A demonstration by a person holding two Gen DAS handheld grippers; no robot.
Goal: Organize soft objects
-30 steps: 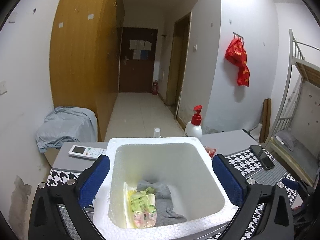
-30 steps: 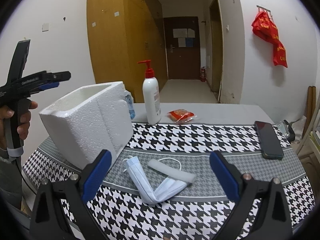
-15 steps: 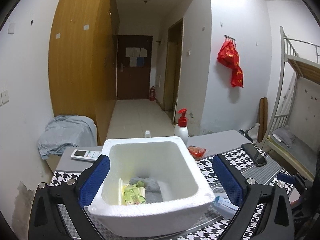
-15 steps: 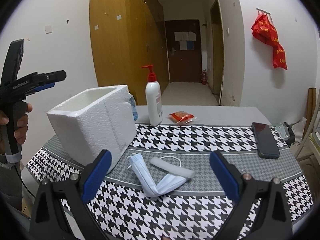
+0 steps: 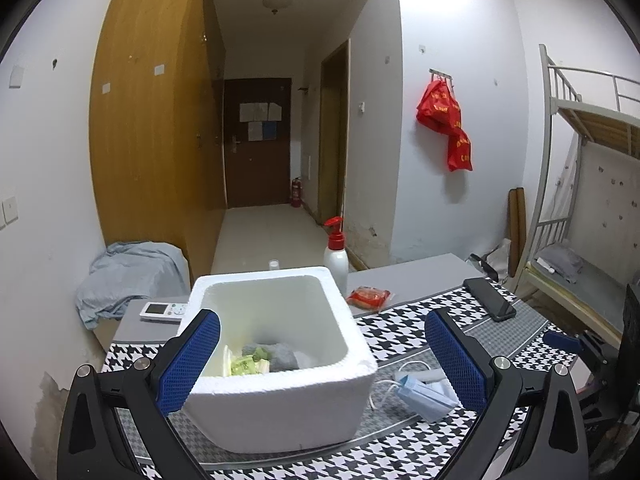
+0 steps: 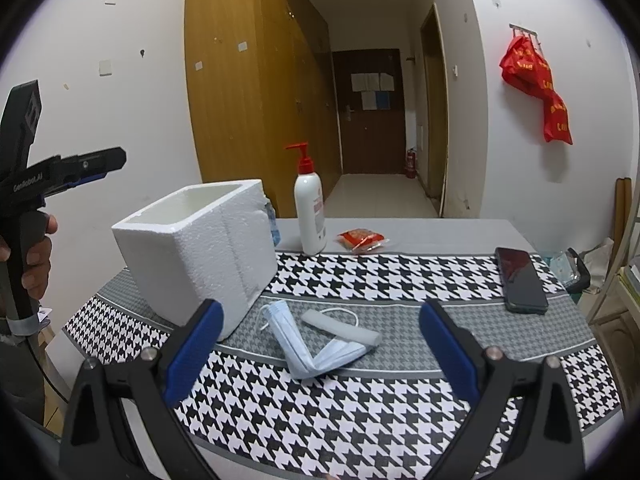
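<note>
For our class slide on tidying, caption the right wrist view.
Open right tool poised over a folded blue face mask beside a white foam box on the houndstooth table.

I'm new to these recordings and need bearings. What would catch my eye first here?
The white foam box stands at the left of the houndstooth tablecloth, with a grey cloth and a green packet inside. A folded blue face mask lies just beside it, between the open jaws of the right gripper.
</note>
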